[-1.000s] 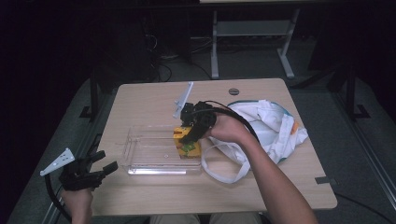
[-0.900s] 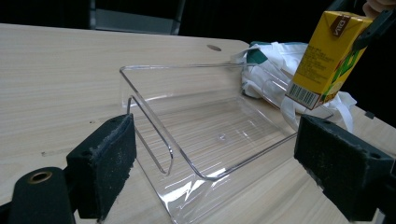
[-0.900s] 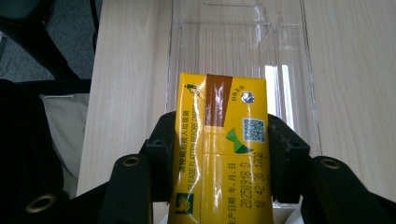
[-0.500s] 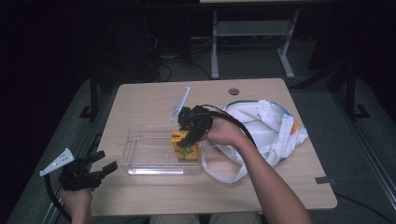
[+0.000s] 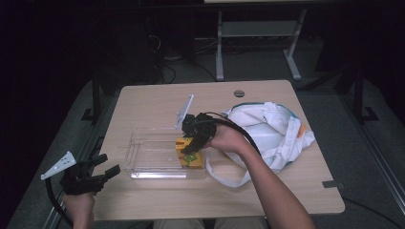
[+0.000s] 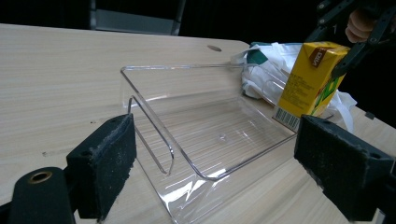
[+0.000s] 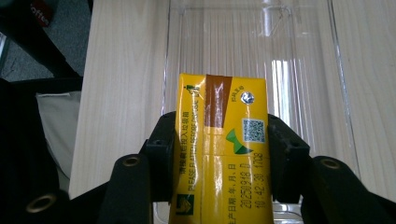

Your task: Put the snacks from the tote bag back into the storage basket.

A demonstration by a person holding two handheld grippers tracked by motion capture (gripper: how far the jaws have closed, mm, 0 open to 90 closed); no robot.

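Observation:
A yellow juice carton [image 5: 189, 160] [image 6: 312, 79] [image 7: 222, 149] hangs tilted in my right gripper [image 5: 191, 146] [image 7: 222, 161], whose pads press on its two sides. Its lower end dips into the right end of a clear plastic tray [image 5: 155, 175] [image 6: 173, 67] [image 7: 343, 93] that has nothing else in it. I cannot tell whether the carton touches the tray floor. My left gripper [image 5: 109, 164] [image 6: 219, 158] stands open by the table's front left corner, aimed at the tray with nothing between its pads.
A crumpled white tote bag [image 5: 270, 129] [image 6: 266, 70] lies right of the tray, one strap looping toward the front edge. A small round grommet [image 5: 239, 93] sits near the table's far edge. A desk frame [image 5: 258, 33] stands on the dark floor behind.
My right gripper has sunk with the carton, bringing it lower into the tray's right end. The left gripper has stayed where it was.

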